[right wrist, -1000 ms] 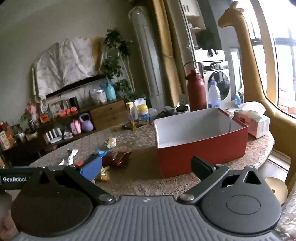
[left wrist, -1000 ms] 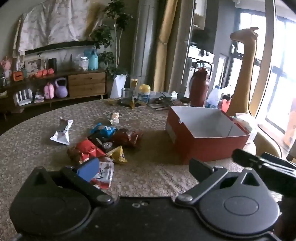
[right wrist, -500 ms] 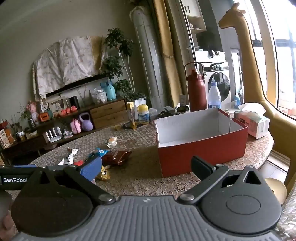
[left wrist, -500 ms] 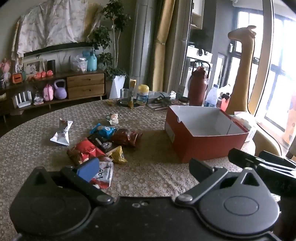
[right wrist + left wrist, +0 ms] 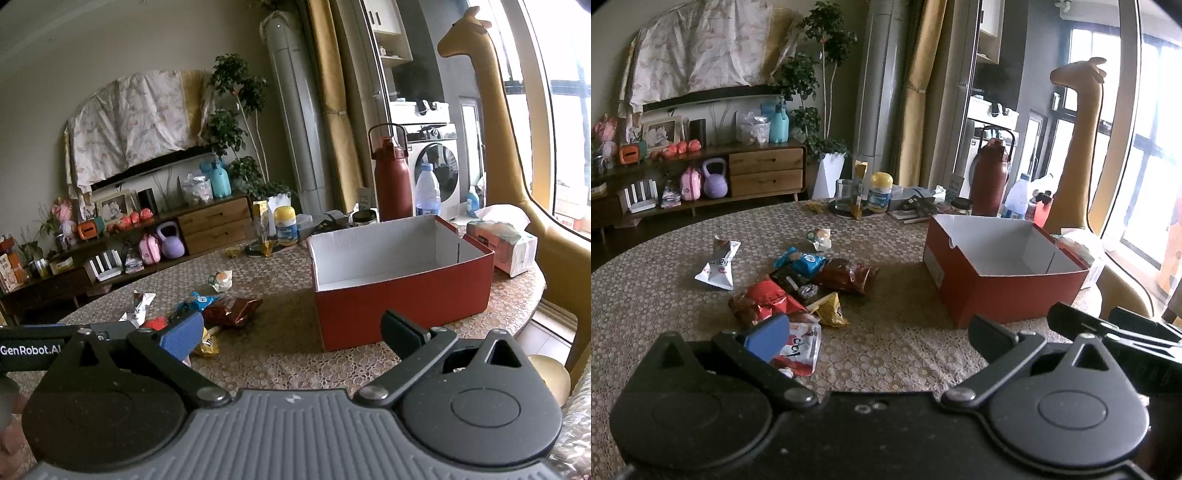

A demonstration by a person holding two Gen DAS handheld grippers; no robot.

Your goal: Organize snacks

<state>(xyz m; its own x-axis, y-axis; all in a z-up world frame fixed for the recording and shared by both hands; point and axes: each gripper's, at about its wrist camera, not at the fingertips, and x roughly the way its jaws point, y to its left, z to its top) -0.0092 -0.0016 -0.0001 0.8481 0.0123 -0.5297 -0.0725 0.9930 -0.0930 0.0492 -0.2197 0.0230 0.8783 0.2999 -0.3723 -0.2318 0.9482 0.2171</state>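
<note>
Both the left gripper (image 5: 877, 334) and right gripper (image 5: 291, 330) are gaping empty; snack packets (image 5: 798, 280) are lying mid-table beside the red box (image 5: 1004, 291); bottles (image 5: 391, 177) are crowding the far edge.

The left gripper (image 5: 877, 338) is matte black with round pivot discs, silver screws and one blue finger pad; the right gripper (image 5: 291, 332) has a ribbed grey body

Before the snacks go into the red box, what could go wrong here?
1. The snack packets lie overlapped in a pile: the red foil packet, dark brown packet and small yellow packet touch, so the open left tool may pinch two.
2. The empty red cardboard box looks light; a nudge could slide it.
</note>
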